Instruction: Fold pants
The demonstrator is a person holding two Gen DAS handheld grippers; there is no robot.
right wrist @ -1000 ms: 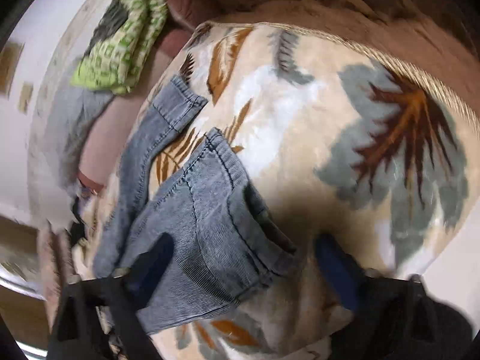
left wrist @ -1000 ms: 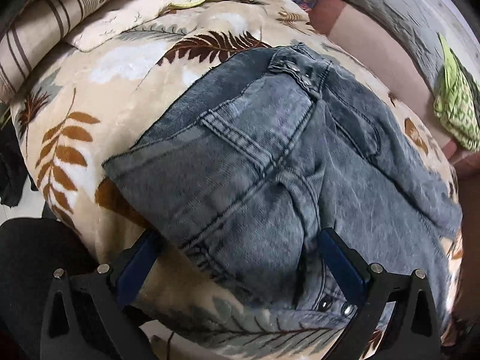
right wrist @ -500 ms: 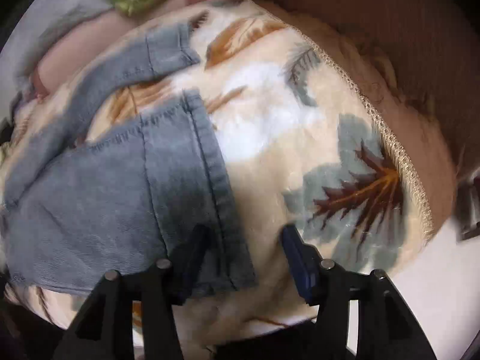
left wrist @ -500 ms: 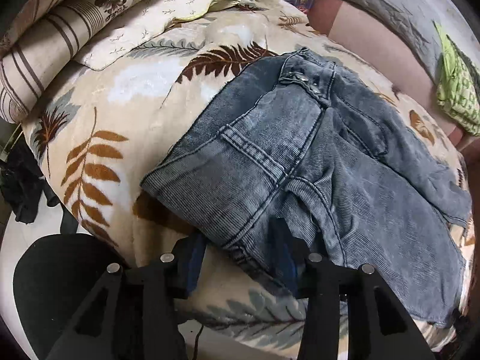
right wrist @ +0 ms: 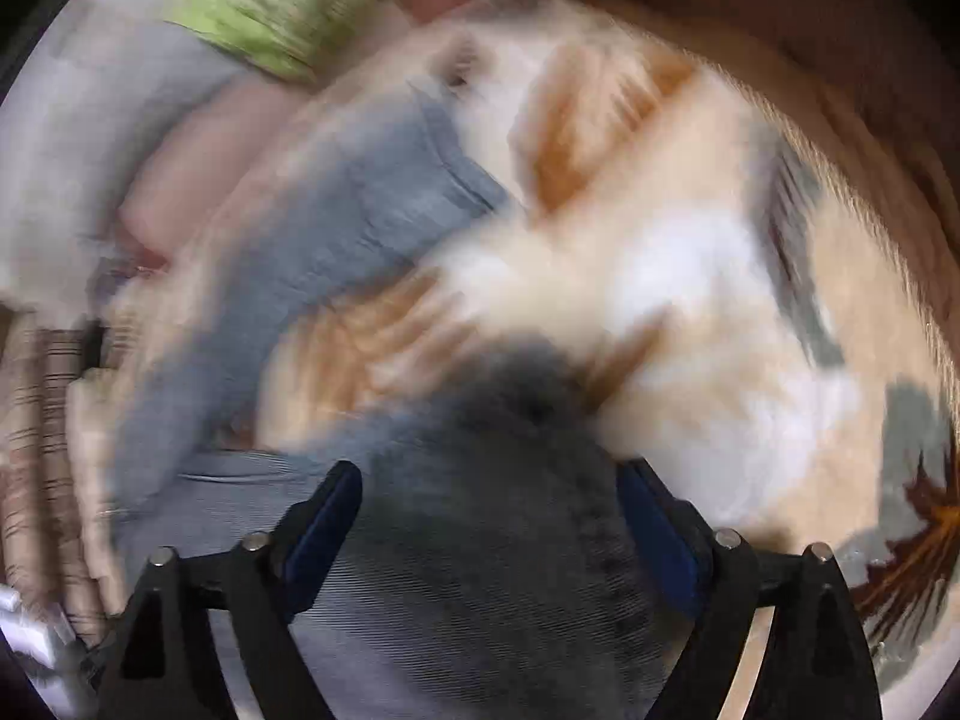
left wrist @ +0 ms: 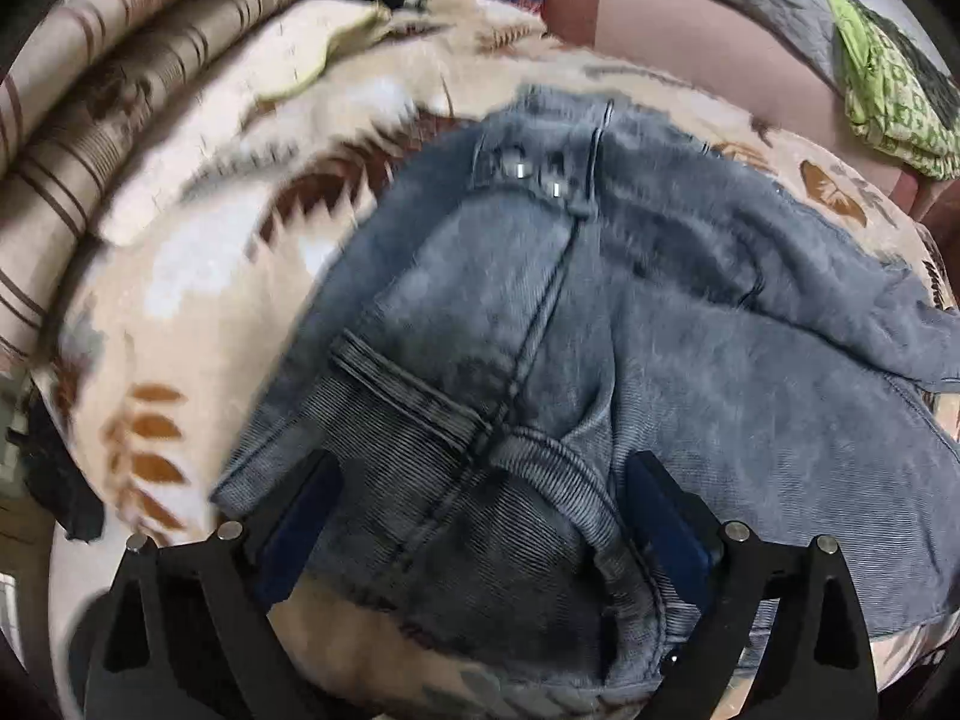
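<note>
Grey-blue jeans (left wrist: 630,330) lie spread on a cream blanket with a leaf print (left wrist: 198,252), the waistband with its metal buttons (left wrist: 540,174) at the far end. My left gripper (left wrist: 480,480) points down over the near edge of the seat. Its jaws are opening wide, with denim lying between the blue pads (left wrist: 300,510), which do not press on it. The right wrist view is blurred by motion. There my right gripper (right wrist: 489,480) hangs over a dark fold of the jeans (right wrist: 480,570), its jaws also opening with cloth between them. Another strip of denim (right wrist: 360,222) runs off to the upper left.
Striped brown bedding (left wrist: 120,90) is piled at the upper left beside a cream pillow (left wrist: 300,54). A green patterned cloth (left wrist: 882,78) lies on a pinkish cushion (left wrist: 690,42) at the back right. Dark clothing (left wrist: 60,480) hangs off the blanket's left edge.
The left jaws narrowed onto the near denim edge, then spread wide again and shifted slightly. The right gripper swept sideways over the leg end and its jaws widened; its view turned blurry.
</note>
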